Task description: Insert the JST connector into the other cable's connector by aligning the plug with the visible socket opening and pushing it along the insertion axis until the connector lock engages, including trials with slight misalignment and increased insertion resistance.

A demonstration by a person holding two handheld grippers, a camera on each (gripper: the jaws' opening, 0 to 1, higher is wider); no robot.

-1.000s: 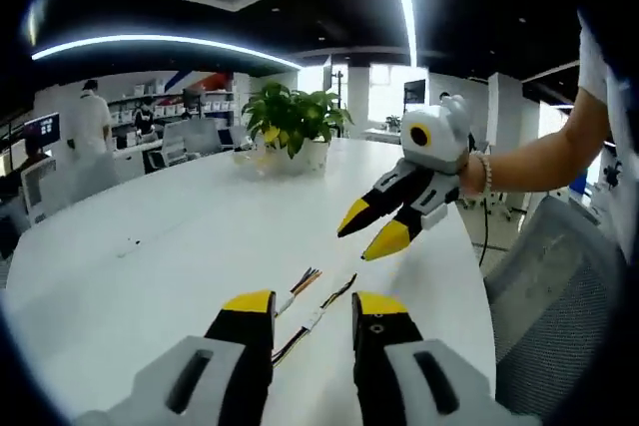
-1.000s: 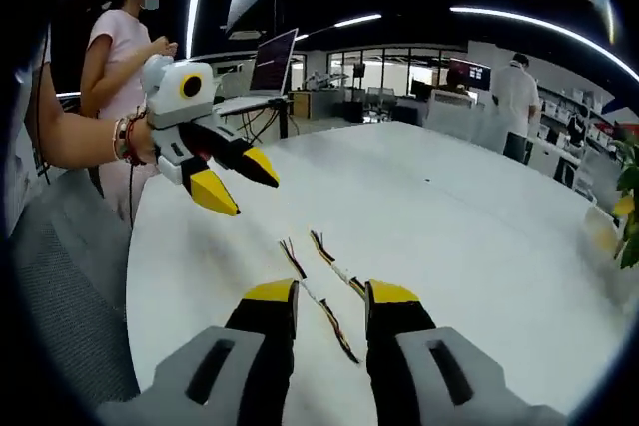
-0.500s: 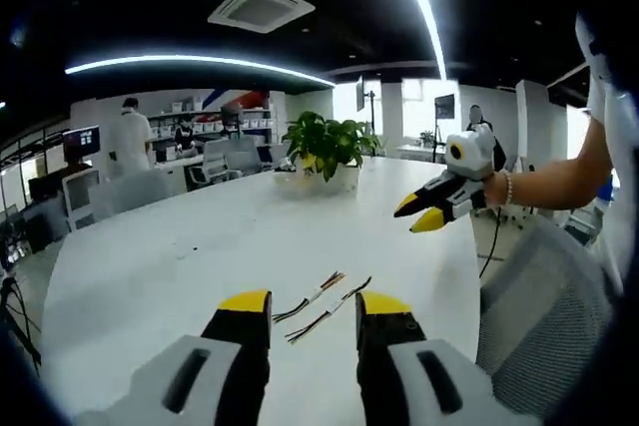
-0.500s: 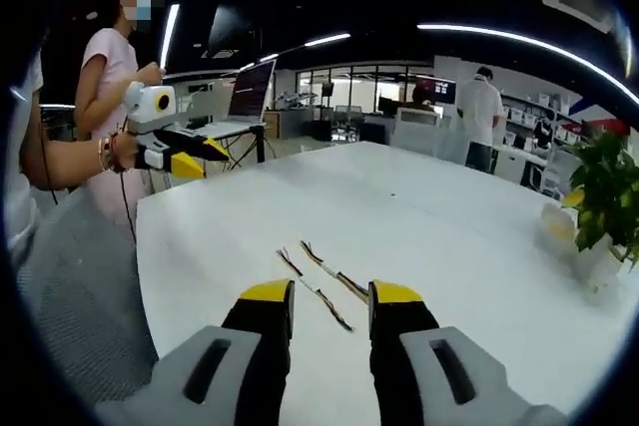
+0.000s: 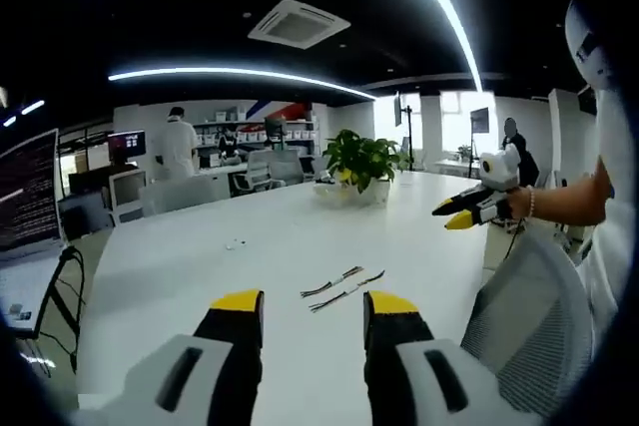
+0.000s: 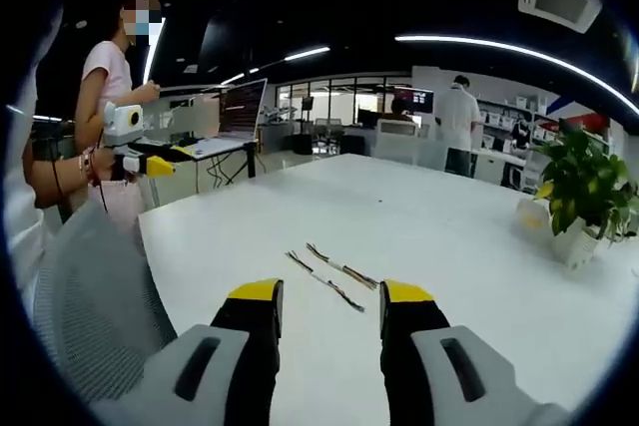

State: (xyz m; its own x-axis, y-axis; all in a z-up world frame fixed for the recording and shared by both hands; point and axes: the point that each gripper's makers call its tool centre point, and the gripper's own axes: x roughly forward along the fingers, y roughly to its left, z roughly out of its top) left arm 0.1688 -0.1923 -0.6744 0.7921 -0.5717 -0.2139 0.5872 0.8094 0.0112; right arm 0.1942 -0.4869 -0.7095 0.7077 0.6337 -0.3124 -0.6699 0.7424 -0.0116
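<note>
Two thin multi-coloured cables with small white JST connectors lie side by side on the white table, in the left gripper view (image 5: 342,286) and in the right gripper view (image 6: 330,273). My left gripper (image 5: 312,303) is open, pulled back from the cables with empty air between its yellow-tipped jaws. My right gripper (image 6: 329,292) is open too, nothing held, short of the cables. Each view catches the other gripper off the table's edge: the right one (image 5: 457,213) at the right, the left one (image 6: 160,161) at the left.
A potted plant (image 5: 362,161) stands farther along the white table (image 5: 200,246). A grey mesh chair (image 5: 524,316) sits by the table's edge. A person in pink (image 6: 112,77) stands beside a laptop (image 6: 235,112). Other people and desks are far back.
Both grippers have drawn back and away from the cables, which now look smaller and farther off. The cables lie where they were. Both grippers stay open.
</note>
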